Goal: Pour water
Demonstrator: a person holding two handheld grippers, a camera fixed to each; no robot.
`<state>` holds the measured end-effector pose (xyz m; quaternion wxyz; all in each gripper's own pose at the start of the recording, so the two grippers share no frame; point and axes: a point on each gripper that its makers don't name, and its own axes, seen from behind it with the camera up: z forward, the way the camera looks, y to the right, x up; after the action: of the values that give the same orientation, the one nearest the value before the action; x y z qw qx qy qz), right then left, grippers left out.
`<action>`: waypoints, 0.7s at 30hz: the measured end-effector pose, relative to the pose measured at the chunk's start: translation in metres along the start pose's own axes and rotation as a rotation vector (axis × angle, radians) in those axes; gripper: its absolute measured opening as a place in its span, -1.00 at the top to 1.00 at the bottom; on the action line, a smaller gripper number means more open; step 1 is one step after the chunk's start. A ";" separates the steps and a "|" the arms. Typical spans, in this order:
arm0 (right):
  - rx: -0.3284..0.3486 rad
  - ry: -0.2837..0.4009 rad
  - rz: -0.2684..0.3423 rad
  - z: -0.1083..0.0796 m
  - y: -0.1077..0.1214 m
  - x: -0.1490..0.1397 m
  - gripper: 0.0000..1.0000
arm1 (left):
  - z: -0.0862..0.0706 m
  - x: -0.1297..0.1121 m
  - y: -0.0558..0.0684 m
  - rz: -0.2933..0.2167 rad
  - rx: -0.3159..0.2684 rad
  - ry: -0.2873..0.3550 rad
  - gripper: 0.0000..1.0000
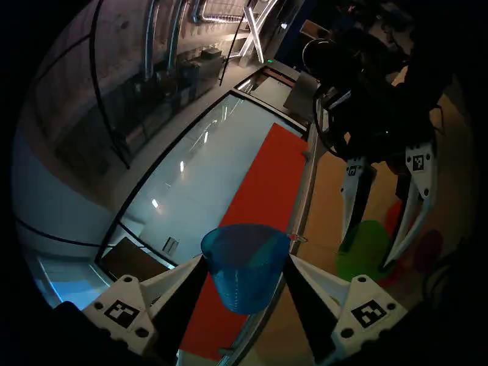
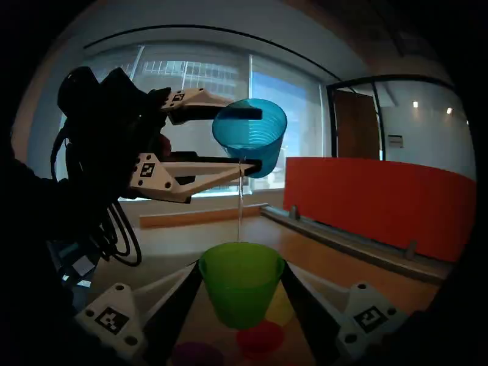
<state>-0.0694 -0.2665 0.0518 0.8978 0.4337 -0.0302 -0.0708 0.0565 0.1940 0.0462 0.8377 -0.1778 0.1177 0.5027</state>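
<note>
A translucent blue ribbed plastic cup [image 2: 250,135] is tilted in the left tongs [image 2: 259,139]. A thin stream of water [image 2: 240,201] falls from it into an upright translucent green plastic cup [image 2: 242,290], which sits just below in the right tongs [image 2: 242,267].

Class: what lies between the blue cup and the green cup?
A thin stream of water falls from the blue cup into the green cup; right gripper view.
</note>
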 end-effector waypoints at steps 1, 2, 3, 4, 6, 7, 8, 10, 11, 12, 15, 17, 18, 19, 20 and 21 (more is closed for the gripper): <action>0.001 0.000 -0.001 0.000 0.000 0.000 -0.85 | 0.000 0.000 0.000 0.003 0.000 0.001 -0.68; 0.001 0.000 -0.001 0.000 0.000 0.000 -0.85 | 0.000 0.001 0.000 0.006 0.000 0.002 -0.68; 0.000 0.000 -0.002 0.000 0.001 0.000 -0.85 | 0.000 0.001 0.000 0.008 0.001 0.002 -0.68; -0.002 0.001 -0.003 0.000 0.001 0.000 -0.85 | 0.001 0.001 -0.001 0.011 0.001 0.003 -0.68; -0.005 0.002 -0.004 0.000 0.003 0.000 -0.84 | 0.001 0.002 -0.001 0.015 0.002 0.004 -0.68; -0.005 0.002 -0.004 0.000 0.003 0.000 -0.84 | 0.001 0.002 -0.001 0.016 0.002 0.004 -0.68; -0.006 0.002 -0.004 0.000 0.003 0.000 -0.84 | 0.001 0.002 -0.001 0.017 0.003 0.004 -0.68; -0.006 0.003 -0.004 0.000 0.003 0.000 -0.84 | 0.001 0.002 -0.001 0.021 0.003 0.005 -0.68; -0.006 0.004 -0.003 -0.001 0.003 0.000 -0.84 | 0.002 0.003 -0.001 0.023 0.003 0.005 -0.68; -0.006 0.005 -0.003 -0.001 0.003 0.000 -0.84 | 0.002 0.003 -0.002 0.026 0.004 0.005 -0.68; -0.007 0.006 -0.003 -0.001 0.003 0.001 -0.84 | 0.002 0.003 -0.003 0.036 0.007 0.005 -0.67; -0.007 0.007 -0.004 -0.001 0.003 0.001 -0.84 | 0.002 0.004 -0.003 0.043 0.010 0.005 -0.67; -0.007 0.007 -0.004 -0.001 0.002 0.001 -0.84 | 0.002 0.004 -0.003 0.046 0.012 0.005 -0.67; -0.006 0.007 -0.004 -0.001 0.002 0.002 -0.84 | 0.002 0.004 -0.003 0.050 0.013 0.005 -0.67; -0.006 0.007 -0.004 -0.001 0.002 0.002 -0.84 | 0.002 0.004 -0.003 0.053 0.014 0.005 -0.67; -0.006 0.008 -0.004 -0.001 0.002 0.003 -0.84 | 0.002 0.004 -0.003 0.057 0.015 0.005 -0.67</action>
<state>-0.0664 -0.2647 0.0524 0.8991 0.4311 -0.0256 -0.0710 0.0609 0.1966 0.0470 0.8242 -0.1691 0.1286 0.5249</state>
